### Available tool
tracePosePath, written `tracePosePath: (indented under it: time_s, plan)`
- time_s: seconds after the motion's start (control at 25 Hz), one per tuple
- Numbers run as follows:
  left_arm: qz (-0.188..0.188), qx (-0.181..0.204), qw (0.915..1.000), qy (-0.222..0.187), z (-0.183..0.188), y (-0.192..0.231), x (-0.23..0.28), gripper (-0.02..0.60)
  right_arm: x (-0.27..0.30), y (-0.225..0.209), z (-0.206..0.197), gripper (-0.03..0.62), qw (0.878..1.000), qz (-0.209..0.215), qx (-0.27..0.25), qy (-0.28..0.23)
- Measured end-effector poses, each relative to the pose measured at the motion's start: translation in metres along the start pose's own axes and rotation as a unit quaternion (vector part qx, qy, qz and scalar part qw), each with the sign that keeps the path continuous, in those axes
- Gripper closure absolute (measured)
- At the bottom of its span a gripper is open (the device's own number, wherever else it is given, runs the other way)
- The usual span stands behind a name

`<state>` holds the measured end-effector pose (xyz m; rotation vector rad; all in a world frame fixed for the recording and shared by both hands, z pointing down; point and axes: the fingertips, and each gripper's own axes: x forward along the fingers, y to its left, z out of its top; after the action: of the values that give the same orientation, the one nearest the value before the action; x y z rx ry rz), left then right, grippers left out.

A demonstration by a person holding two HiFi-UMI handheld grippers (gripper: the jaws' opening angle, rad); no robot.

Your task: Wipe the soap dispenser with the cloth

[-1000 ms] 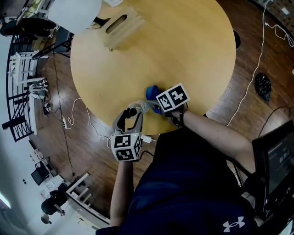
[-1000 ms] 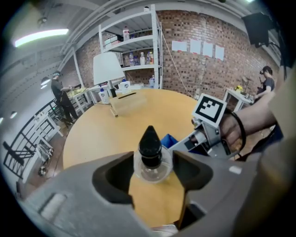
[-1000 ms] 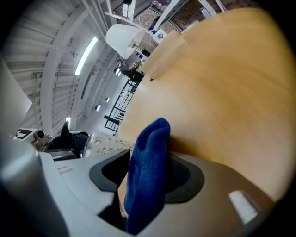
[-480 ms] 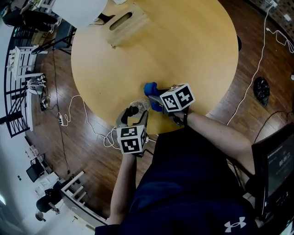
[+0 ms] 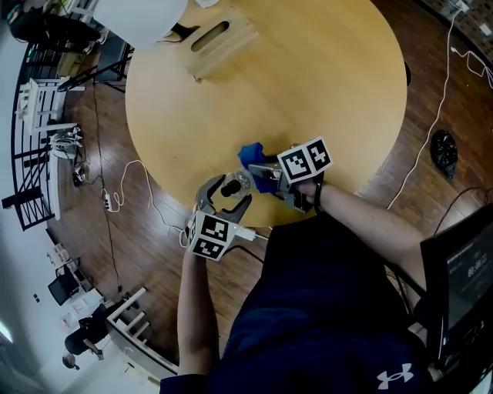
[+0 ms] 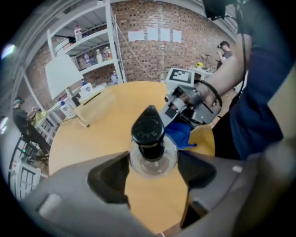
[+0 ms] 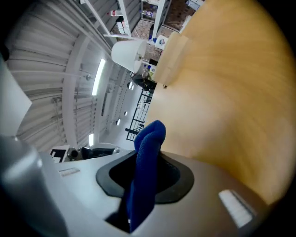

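Observation:
A clear soap dispenser (image 5: 235, 185) with a black pump stands near the round table's front edge. My left gripper (image 5: 228, 190) reaches down over it. Its jaws have opened wider within the last second, and both pads now lie against the bottle (image 6: 149, 139). Just to the right, my right gripper (image 5: 263, 171) has just closed on a blue cloth (image 5: 249, 156) and holds it above the table, close to the dispenser. In the right gripper view the cloth (image 7: 145, 157) stands up, pinched between the pads. The left gripper view also shows the right gripper (image 6: 185, 104) and the cloth (image 6: 178, 134) behind the bottle.
The light wooden table (image 5: 308, 77) stretches away beyond the dispenser. A wooden box with a slot (image 5: 219, 37) lies at its far left, by a white round object (image 5: 139, 15). Cables trail over the wood floor (image 5: 131, 192); a dark screen (image 5: 462, 269) stands at the right.
The right gripper closed on the blue cloth and lifted it off the table. The left gripper rolled, sank and spread round the dispenser, which before stood just beyond its fingertips.

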<state>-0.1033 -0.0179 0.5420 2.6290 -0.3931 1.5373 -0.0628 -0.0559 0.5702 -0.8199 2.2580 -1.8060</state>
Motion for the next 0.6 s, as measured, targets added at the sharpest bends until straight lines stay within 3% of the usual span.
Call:
tracePosePath:
  time_s: [0.16,0.4,0.48,0.6]
  plan:
    - [-0.019,0.039,0.9991,0.0,0.0,-0.001,0.001,0.253,0.001,-0.017,-0.009,0.496,0.999,-0.043,-0.008,0.032]
    - [-0.024,0.046,0.9986,-0.006,-0.001,-0.006,0.006,0.252,-0.012,0.045,0.018,0.496,0.998,0.052,-0.028,-0.026]
    - [-0.024,0.047,0.9986,-0.006,-0.002,-0.005,0.007,0.252,-0.007,0.035,0.013,0.496,0.999,0.041,-0.023,-0.011]
    - [-0.025,0.046,0.9986,-0.007,-0.002,-0.004,0.006,0.252,0.003,-0.009,-0.006,0.496,0.999,-0.027,-0.007,0.035]
